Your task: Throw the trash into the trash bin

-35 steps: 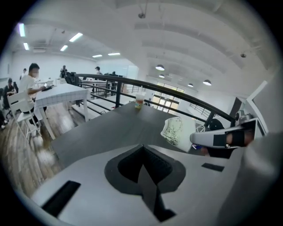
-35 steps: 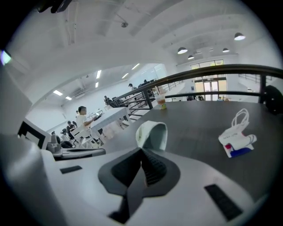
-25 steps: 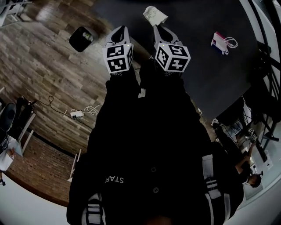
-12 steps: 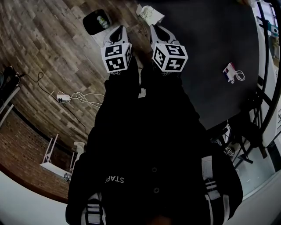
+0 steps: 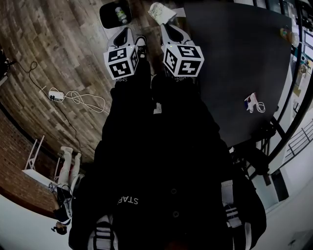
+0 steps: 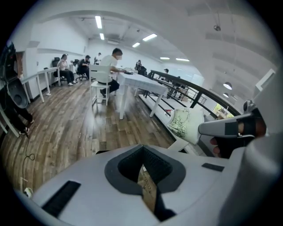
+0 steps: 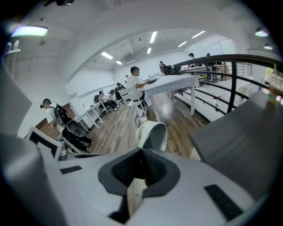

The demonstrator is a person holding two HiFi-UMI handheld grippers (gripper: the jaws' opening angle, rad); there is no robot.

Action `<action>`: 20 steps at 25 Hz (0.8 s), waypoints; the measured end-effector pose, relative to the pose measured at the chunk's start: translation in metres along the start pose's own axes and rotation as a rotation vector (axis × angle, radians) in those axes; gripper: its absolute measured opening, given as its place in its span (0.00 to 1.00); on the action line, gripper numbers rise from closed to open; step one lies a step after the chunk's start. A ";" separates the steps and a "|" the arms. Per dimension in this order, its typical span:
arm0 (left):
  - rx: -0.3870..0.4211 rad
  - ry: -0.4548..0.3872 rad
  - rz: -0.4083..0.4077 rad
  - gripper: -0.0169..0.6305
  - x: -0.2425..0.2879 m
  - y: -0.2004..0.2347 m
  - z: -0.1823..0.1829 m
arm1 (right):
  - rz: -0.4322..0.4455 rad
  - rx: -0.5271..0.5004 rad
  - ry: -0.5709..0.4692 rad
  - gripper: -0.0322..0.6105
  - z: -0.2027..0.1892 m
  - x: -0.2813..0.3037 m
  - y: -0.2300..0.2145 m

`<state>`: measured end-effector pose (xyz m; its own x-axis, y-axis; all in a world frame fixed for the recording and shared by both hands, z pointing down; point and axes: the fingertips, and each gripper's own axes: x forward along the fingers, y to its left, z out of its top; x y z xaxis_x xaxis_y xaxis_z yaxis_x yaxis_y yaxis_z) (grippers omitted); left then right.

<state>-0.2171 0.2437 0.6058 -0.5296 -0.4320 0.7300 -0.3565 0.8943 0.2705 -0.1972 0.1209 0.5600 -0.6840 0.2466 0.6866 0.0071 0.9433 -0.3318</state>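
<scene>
A black trash bin (image 5: 115,14) stands on the wood floor at the top of the head view, with a can-like item inside it. My left gripper (image 5: 125,31) points at the bin's near edge, its jaws shut and empty (image 6: 142,149). My right gripper (image 5: 163,24) is beside it, shut on a crumpled white paper (image 5: 159,10) that sticks out past its tips, just right of the bin. The paper also shows in the left gripper view (image 6: 185,123) and beyond the right gripper's jaws (image 7: 153,134).
A dark table (image 5: 234,58) fills the right side, with a small pink-and-white item and cord (image 5: 252,102) on it. A power strip with white cable (image 5: 73,97) lies on the floor at left. People sit at white desks (image 6: 137,81) farther off.
Both grippers have swung across the floor towards the bin, which now lies right ahead of the left gripper. The paper stays in the right gripper. The table has slid off to the right.
</scene>
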 end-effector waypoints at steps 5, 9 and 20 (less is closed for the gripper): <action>-0.057 0.021 0.044 0.03 0.021 0.046 -0.018 | 0.044 -0.029 0.080 0.08 -0.022 0.051 0.021; -0.091 0.033 0.071 0.03 0.038 0.076 -0.033 | 0.076 -0.050 0.135 0.08 -0.042 0.089 0.035; -0.156 0.057 0.132 0.03 0.100 0.151 -0.089 | 0.138 -0.110 0.237 0.08 -0.101 0.205 0.044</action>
<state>-0.2552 0.3456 0.7758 -0.5179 -0.3067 0.7986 -0.1614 0.9518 0.2609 -0.2631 0.2358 0.7514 -0.4818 0.4070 0.7760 0.1764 0.9125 -0.3691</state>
